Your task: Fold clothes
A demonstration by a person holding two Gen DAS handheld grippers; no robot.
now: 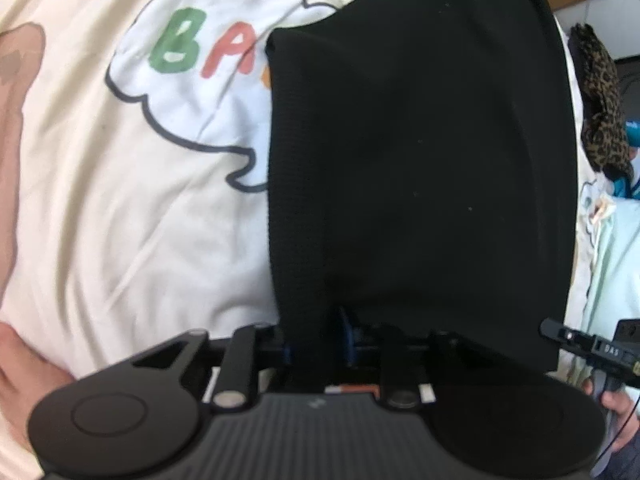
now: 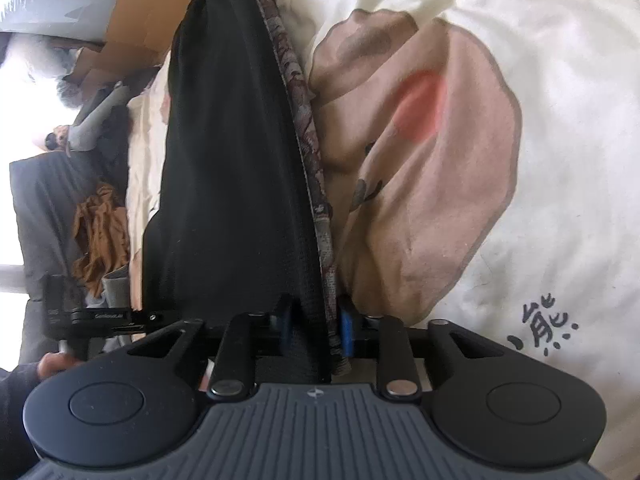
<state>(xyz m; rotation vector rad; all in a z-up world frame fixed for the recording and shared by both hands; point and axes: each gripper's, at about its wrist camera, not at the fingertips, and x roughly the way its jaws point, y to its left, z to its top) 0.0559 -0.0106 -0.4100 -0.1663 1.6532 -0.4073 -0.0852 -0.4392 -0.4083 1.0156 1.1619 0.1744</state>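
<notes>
In the left wrist view, a cream bedsheet [image 1: 120, 208] printed with a white speech bubble [image 1: 200, 92] and coloured letters fills the left half. A pinkish printed patch sits at the far left edge. To the right of the bubble, a black garment [image 1: 420, 152] hangs and drapes down toward the left gripper [image 1: 316, 340], covering part of the print. The cloth's lower edge falls between the blue-padded fingers, which stand close around it, but the dark fabric hides the pads, so it is not clear whether they press on it. Farther right, a leopard-print fabric [image 1: 602, 92] hangs near the frame edge, with pale green cloth below it, and the other gripper's black handle shows in a hand at the lower right.

In the right wrist view, a brown cardboard box [image 2: 132, 20] and rumpled rust-coloured cloth [image 2: 100, 236] lie at the left, beyond the bed. In the centre, the same black garment [image 2: 236, 152] stretches away in a long taut fold, bordered on its right by a patterned grey-brown trim [image 2: 308, 128]. The right gripper [image 2: 316, 332] has the garment's edge and trim between its blue pads, clamped on the cloth. To the right, the cream sheet carries a large pink cartoon print [image 2: 432, 168] and black characters [image 2: 548, 328].
</notes>
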